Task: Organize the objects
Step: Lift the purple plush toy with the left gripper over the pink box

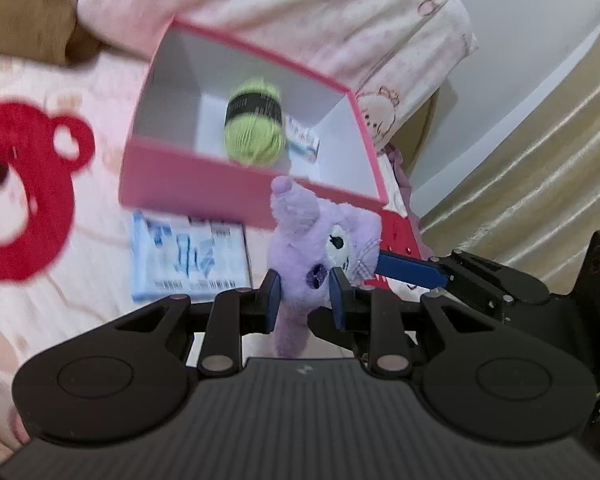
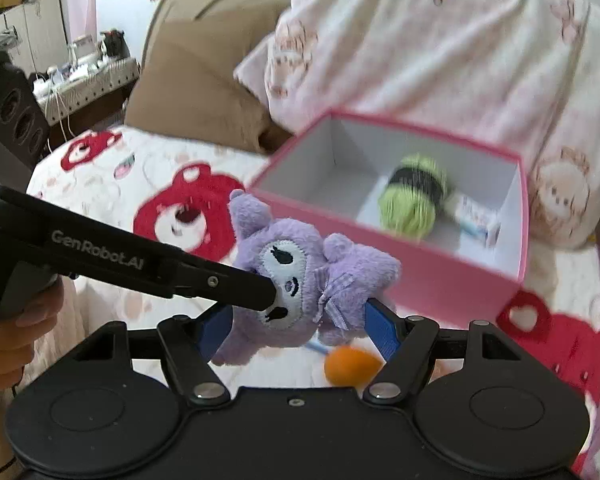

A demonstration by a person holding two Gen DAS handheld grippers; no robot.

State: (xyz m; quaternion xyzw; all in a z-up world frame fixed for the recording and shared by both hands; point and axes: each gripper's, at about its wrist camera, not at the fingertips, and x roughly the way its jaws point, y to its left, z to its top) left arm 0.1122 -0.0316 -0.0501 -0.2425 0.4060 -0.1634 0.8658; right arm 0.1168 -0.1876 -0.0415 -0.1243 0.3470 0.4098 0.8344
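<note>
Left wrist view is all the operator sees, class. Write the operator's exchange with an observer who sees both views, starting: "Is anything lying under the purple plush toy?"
Observer: Yes. A small orange rounded object lies on the patterned bedcover, below the purple plush toy.
Operator: I see one blue finger of the right gripper. Where is the other?
Observer: On the toy's far side. The right gripper has the toy between both pads.
Operator: Who carries my left gripper?
Observer: A hand with a ring grips the left gripper's handle.
</note>
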